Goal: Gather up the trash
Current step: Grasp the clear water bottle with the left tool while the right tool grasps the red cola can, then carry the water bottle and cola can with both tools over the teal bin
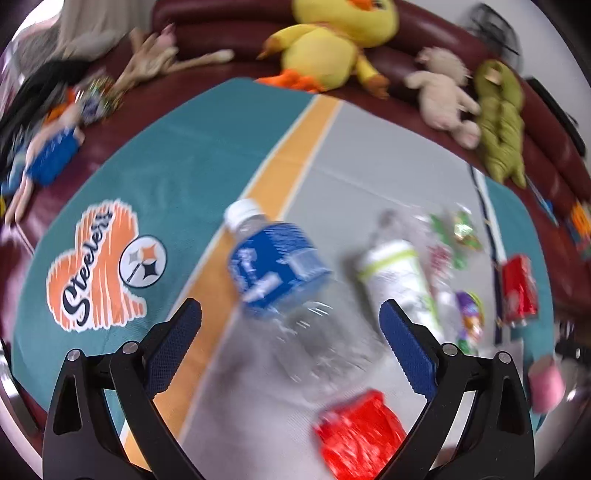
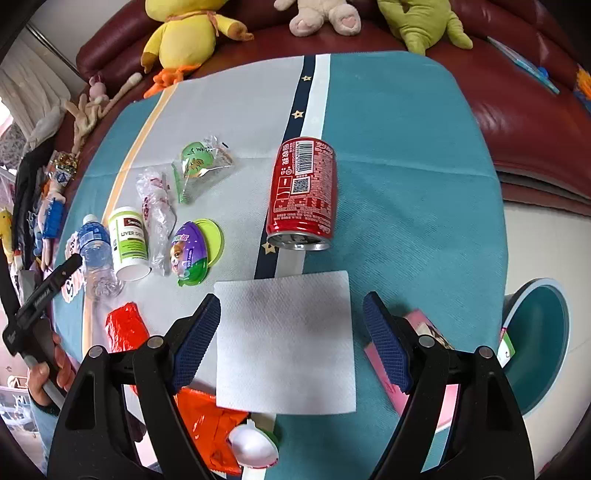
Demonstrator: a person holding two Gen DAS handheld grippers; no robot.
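Trash lies on a teal and grey cloth (image 2: 406, 184). My left gripper (image 1: 290, 339) is open, its jaws on either side of a clear water bottle with a blue label (image 1: 280, 273), lying flat; contact is unclear in the blur. A crumpled red wrapper (image 1: 360, 435) lies just in front of it. My right gripper (image 2: 291, 332) is open over a white paper napkin (image 2: 284, 339). A red soda can (image 2: 303, 192) lies on its side beyond it. The bottle also shows in the right wrist view (image 2: 96, 254), with the left gripper (image 2: 55, 277) beside it.
A white supplement bottle (image 2: 129, 243), clear plastic wrappers (image 2: 157, 210), a green snack packet (image 2: 201, 166), a purple egg-shaped toy shell (image 2: 188, 254), an orange wrapper (image 2: 207, 424) and a pink box (image 2: 424, 369) lie about. A teal bin (image 2: 535, 332) stands right. Plush toys (image 2: 184, 33) line the red sofa.
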